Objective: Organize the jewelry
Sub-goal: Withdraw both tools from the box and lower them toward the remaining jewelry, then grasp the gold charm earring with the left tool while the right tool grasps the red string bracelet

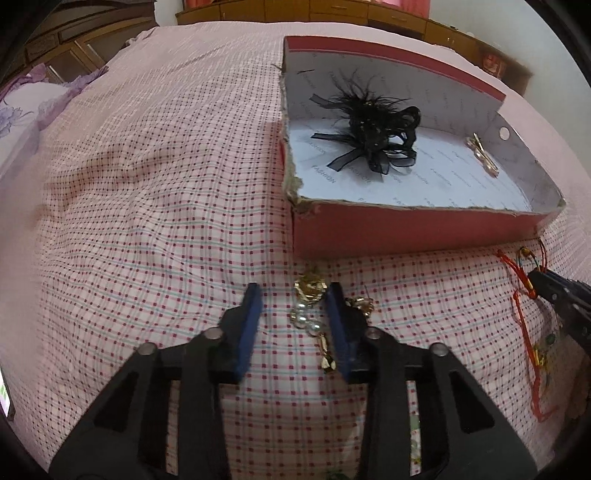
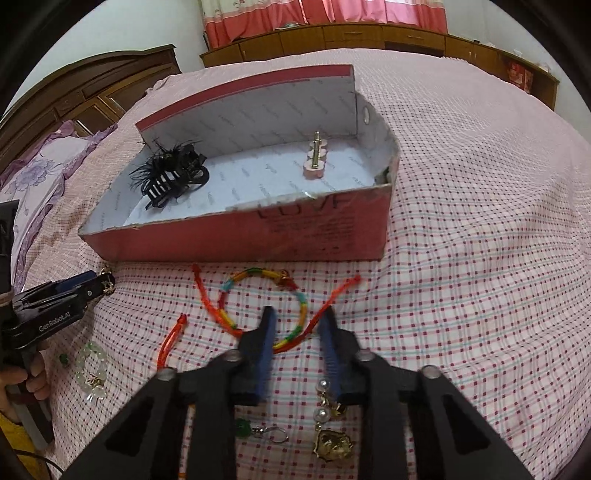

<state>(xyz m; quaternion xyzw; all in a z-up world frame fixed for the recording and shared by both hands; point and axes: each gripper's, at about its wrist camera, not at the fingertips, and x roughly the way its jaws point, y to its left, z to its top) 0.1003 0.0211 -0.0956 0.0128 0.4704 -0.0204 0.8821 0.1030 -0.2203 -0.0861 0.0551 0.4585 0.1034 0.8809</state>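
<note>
A red shoebox (image 1: pixel 406 230) (image 2: pixel 258 236) lies open on the bed, holding a black feathered hair clip (image 1: pixel 373 127) (image 2: pixel 173 175) and a gold-and-pink hair clip (image 1: pixel 482 155) (image 2: pixel 316 157). My left gripper (image 1: pixel 293 295) is open around a gold-and-pearl brooch (image 1: pixel 310 310) lying in front of the box. My right gripper (image 2: pixel 297 319) is open just above a rainbow cord bracelet (image 2: pixel 266 306) with red strings. The left gripper also shows at the left of the right wrist view (image 2: pixel 101 282), the right gripper at the right of the left wrist view (image 1: pixel 543 280).
The checked pink bedspread (image 1: pixel 147 221) covers the bed. A green bead bracelet (image 2: pixel 90 371), a green-stone earring (image 2: pixel 258 434), a gold-and-pearl pendant (image 2: pixel 328 439) and a red cord (image 2: pixel 171 341) lie near me. Purple pillows (image 2: pixel 40 162) sit left; wooden cabinets (image 2: pixel 369 35) stand behind.
</note>
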